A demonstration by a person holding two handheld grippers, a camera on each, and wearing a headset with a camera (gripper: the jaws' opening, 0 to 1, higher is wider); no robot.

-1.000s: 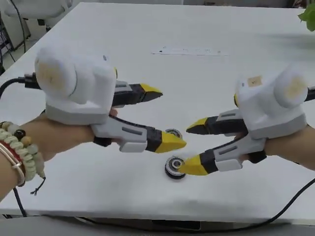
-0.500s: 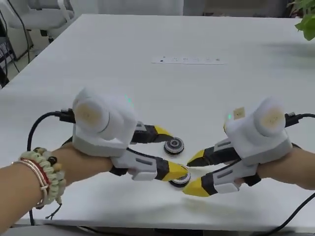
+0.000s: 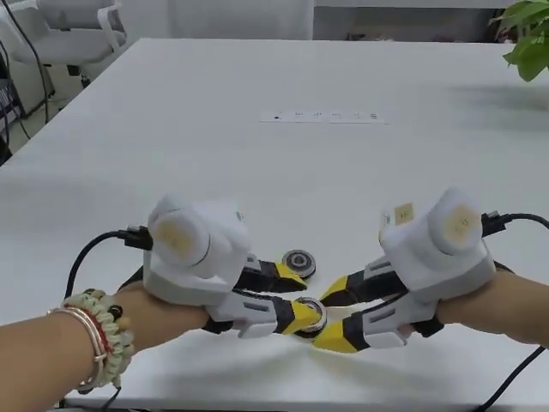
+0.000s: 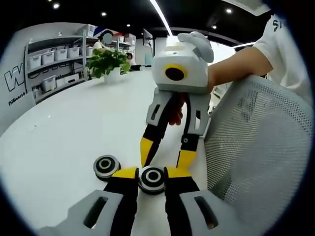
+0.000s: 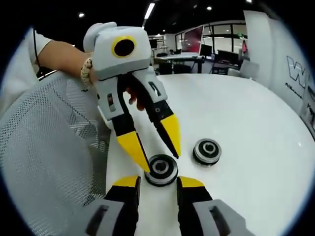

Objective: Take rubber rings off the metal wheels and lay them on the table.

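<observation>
The near wheel (image 4: 152, 179), its black rubber ring (image 5: 173, 175) still around the metal hub, lies flat on the white table (image 3: 257, 172) close to the front edge. The left tongs (image 4: 152, 173) pinch it, 1 yellow tip pressed against each side. The right tongs (image 5: 157, 183) are spread, their 2 tips just short of the same wheel from the opposite side. The far wheel (image 4: 107, 165), ring also on, lies just beside it, apart from both tongs. Bead bracelets (image 3: 99, 330) circle the left wrist.
</observation>
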